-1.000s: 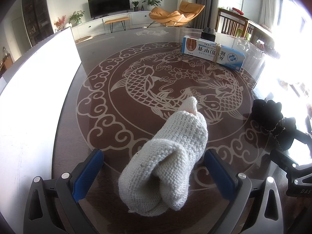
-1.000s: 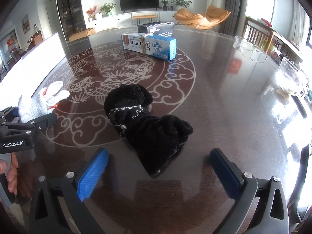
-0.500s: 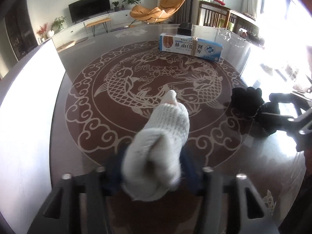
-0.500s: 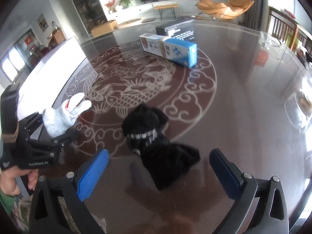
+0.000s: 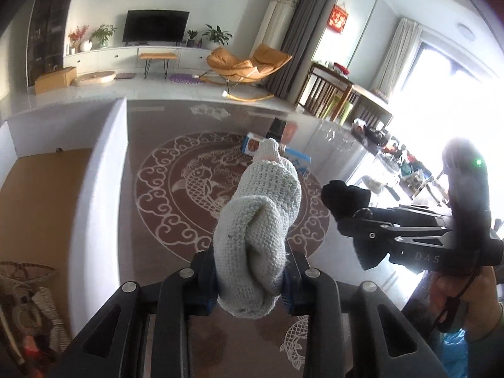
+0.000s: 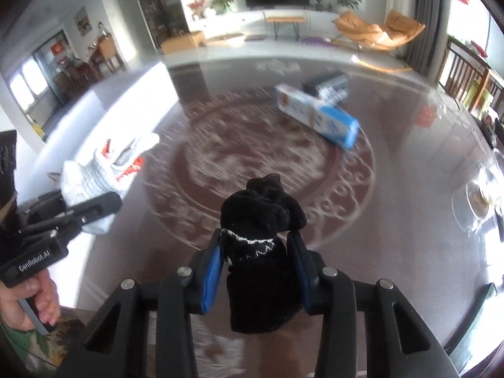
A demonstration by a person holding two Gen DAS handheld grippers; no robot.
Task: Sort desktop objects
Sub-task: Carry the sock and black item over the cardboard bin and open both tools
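My left gripper (image 5: 250,278) is shut on a rolled white knit glove (image 5: 261,217) and holds it well above the table. The glove also shows at the left of the right wrist view (image 6: 94,186), with red marks on its fingers. My right gripper (image 6: 258,267) is shut on a black fuzzy glove (image 6: 261,220) and holds it above the table. In the left wrist view the black glove (image 5: 346,197) sticks out of the right gripper's jaws at the right.
A round dark table with a pale fish pattern (image 5: 189,189) lies below. A blue and white carton (image 6: 318,115) and a black box (image 6: 327,83) lie at its far side. A white open box (image 5: 97,163) with a brown floor stands at the left. Glassware (image 6: 482,195) stands at the right.
Both grippers have closed on their gloves and lifted them off the table. The right gripper was open around the black glove half a second ago. Both views now look down from higher up.
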